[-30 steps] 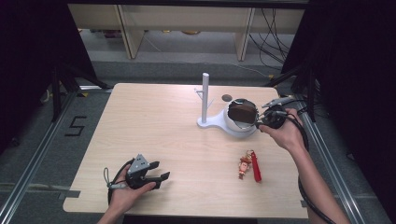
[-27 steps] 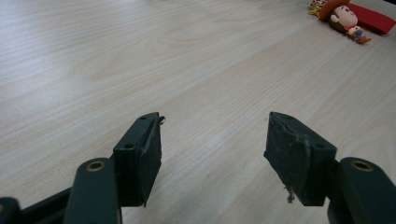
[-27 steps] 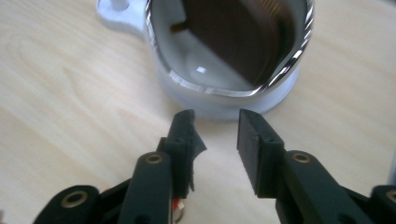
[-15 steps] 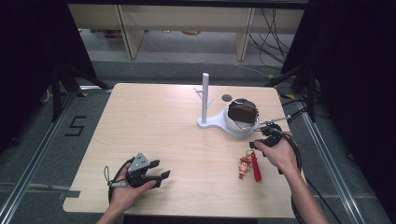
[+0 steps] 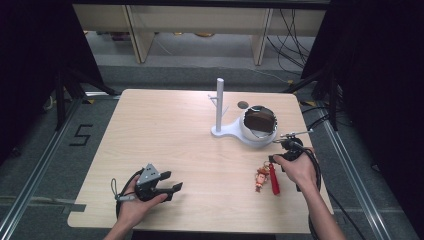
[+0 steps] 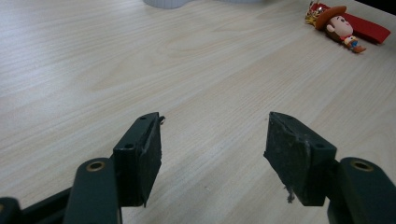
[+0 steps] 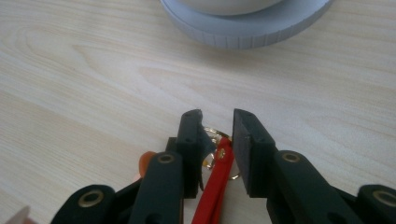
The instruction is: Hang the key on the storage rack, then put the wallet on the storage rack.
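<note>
My right gripper [image 5: 278, 159] sits low over the desk [image 5: 165, 135] near its right edge, at the top end of the keychain [image 5: 267, 176]. In the right gripper view my jaws stand narrow with a gap left between them, and they have just been closing. The red strap [image 7: 215, 186] and the gold ring [image 7: 214, 135] at its head lie in that gap. The left pad looks just beside the ring and strap, the right pad a little off them; I cannot tell that either pad presses yet.

The keychain lies flat on the desk, well in front of the white stand [image 5: 250, 132] and apart from it. From above, the small cowboy figure [image 5: 260, 177] lies beside the strap, on its left. The stand's round base [image 7: 247, 28] fills the top of the right gripper view, close ahead of my jaws. Its thin post [image 5: 219, 102] rises upright at the left end, and the round bowl part at the right end holds something dark brown [image 5: 259, 119].

My left gripper [image 5: 170, 190] rests in my hand near the desk's front edge, well apart from all that. Its jaws stand wide, bare wood between them. In the left gripper view the figure [image 6: 340, 25] and strap [image 6: 369, 29] lie far off at the upper right.
</note>
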Tool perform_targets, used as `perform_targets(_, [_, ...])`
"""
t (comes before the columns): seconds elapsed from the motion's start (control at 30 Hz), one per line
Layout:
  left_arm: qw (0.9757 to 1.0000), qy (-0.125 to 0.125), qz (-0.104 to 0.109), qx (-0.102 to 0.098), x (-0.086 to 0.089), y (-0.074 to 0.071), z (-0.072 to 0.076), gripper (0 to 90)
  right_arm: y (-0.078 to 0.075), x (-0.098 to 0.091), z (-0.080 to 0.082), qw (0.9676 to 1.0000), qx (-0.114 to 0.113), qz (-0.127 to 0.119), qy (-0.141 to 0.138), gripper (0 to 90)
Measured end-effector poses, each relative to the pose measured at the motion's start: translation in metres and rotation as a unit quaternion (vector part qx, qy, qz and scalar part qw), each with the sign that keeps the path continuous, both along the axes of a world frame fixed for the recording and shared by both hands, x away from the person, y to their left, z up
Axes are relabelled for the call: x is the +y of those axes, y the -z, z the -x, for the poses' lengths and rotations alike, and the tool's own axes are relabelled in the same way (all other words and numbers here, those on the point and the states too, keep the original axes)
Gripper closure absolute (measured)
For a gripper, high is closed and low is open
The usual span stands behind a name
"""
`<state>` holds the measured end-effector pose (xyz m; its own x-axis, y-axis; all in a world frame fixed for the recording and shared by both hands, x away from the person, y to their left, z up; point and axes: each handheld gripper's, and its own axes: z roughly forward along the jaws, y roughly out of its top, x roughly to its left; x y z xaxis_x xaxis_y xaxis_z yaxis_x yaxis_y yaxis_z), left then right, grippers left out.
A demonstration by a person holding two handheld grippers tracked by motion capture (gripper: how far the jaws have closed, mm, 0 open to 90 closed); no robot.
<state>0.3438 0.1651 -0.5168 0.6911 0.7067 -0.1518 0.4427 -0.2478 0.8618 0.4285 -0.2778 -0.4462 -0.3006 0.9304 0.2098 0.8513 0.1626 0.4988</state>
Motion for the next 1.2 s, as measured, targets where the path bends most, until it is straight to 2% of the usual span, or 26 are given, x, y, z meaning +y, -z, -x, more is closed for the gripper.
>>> perform_targets(0.1, [1.0, -0.001, 0.001, -0.002, 0.001, 0.0, 0.001, 35.4, 0.003, 0.0, -0.001, 0.9999, -0.007, 0.013, 0.004, 70.7])
perform_targets(0.2, [1.0, -0.002, -0.001, -0.002, 0.001, 0.0, 0.0, 35.4, 0.004, 0.001, -0.001, 0.9998, -0.003, 0.017, -0.009, 70.0])
perform_targets(0.23, [1.0, -0.003, 0.0, -0.001, 0.001, 0.0, 0.0, 35.4, 0.006, 0.002, -0.004, 0.9992, 0.001, 0.033, -0.023, 69.5])
perform_targets(0.37, [1.0, -0.006, 0.0, 0.001, 0.0, 0.001, 0.0, 35.4, 0.01, 0.001, -0.008, 0.9978, 0.009, 0.051, -0.042, 68.8])
perform_targets(0.4, [1.0, -0.002, 0.0, 0.001, 0.001, 0.002, -0.001, 35.4, 0.01, 0.002, -0.008, 0.998, 0.015, 0.05, -0.035, 68.3])
perform_targets(0.43, [1.0, -0.001, -0.001, 0.0, 0.0, 0.002, -0.001, 35.4, 0.012, 0.001, -0.009, 0.9971, 0.011, 0.057, -0.048, 67.4])
perform_targets(0.5, [1.0, -0.002, -0.005, 0.0, 0.0, 0.002, 0.0, 35.4, 0.016, 0.0, -0.011, 0.997, 0.009, 0.056, -0.052, 66.8])
perform_targets(0.53, [1.0, -0.001, -0.002, 0.002, 0.0, 0.002, 0.001, 35.4, 0.018, 0.002, -0.011, 0.9971, 0.017, 0.054, -0.05, 66.3])
perform_targets(0.6, [1.0, 0.0, -0.002, 0.0, 0.0, 0.002, 0.002, 35.4, 0.019, 0.0, -0.013, 0.9967, 0.013, 0.054, -0.059, 66.4])
perform_targets(0.63, [1.0, -0.001, -0.002, -0.001, 0.0, 0.002, 0.003, 35.4, 0.019, 0.001, -0.013, 0.997, 0.02, 0.05, -0.056, 66.3])
perform_targets(0.7, [1.0, 0.001, -0.003, -0.002, 0.001, 0.001, 0.003, 35.4, 0.021, 0.001, -0.015, 0.9967, 0.012, 0.051, -0.062, 66.4])
perform_targets(0.73, [1.0, -0.001, -0.005, -0.002, 0.001, 0.001, 0.004, 35.4, 0.021, 0.004, -0.014, 0.9976, 0.025, 0.041, -0.051, 66.4])
perform_targets(0.77, [1.0, -0.002, -0.008, -0.001, 0.002, 0.0, 0.004, 35.4, 0.024, 0.003, -0.017, 0.9975, 0.014, 0.042, -0.054, 66.5])
perform_targets(0.8, [1.0, -0.002, -0.008, -0.001, 0.002, 0.0, 0.004, 35.4, 0.024, 0.003, -0.018, 0.997, 0.023, 0.05, -0.054, 66.9])
perform_targets(0.83, [1.0, -0.002, -0.008, -0.001, 0.002, 0.0, 0.004, 35.4, 0.026, 0.005, -0.018, 0.9977, 0.025, 0.041, -0.047, 68.1])
perform_targets(0.87, [1.0, -0.002, -0.009, -0.001, 0.002, 0.0, 0.004, 35.4, 0.026, 0.005, -0.018, 0.9974, 0.031, 0.045, -0.046, 69.2])
perform_targets(0.9, [1.0, -0.002, -0.009, -0.001, 0.002, 0.0, 0.004, 35.4, 0.027, 0.004, -0.02, 0.9968, 0.026, 0.049, -0.057, 71.8])
perform_targets(1.0, [1.0, -0.001, -0.006, -0.002, 0.002, 0.001, 0.003, 35.4, 0.028, 0.003, -0.02, 0.9958, 0.021, 0.063, -0.063, 78.5])
perform_targets(1.03, [1.0, -0.001, 0.0, -0.001, 0.001, 0.001, 0.003, 35.4, 0.027, 0.004, -0.019, 0.9966, 0.029, 0.058, -0.052, 80.4])
perform_targets(1.07, [1.0, 0.002, -0.004, -0.001, 0.001, 0.001, 0.003, 35.4, 0.027, 0.002, -0.019, 0.9962, 0.02, 0.05, -0.069, 82.8])
perform_targets(1.13, [1.0, 0.002, -0.005, -0.001, 0.001, 0.002, 0.004, 35.4, 0.025, 0.003, -0.017, 0.9965, 0.029, 0.05, -0.06, 85.1])
perform_targets(1.17, [1.0, 0.002, -0.004, -0.002, 0.001, 0.002, 0.004, 35.4, 0.023, 0.003, -0.015, 0.9971, 0.031, 0.041, -0.057, 86.4])
perform_targets(1.2, [1.0, 0.002, -0.004, -0.002, 0.001, 0.002, 0.004, 35.4, 0.025, 0.001, -0.015, 0.9967, 0.008, 0.043, -0.068, 86.9])
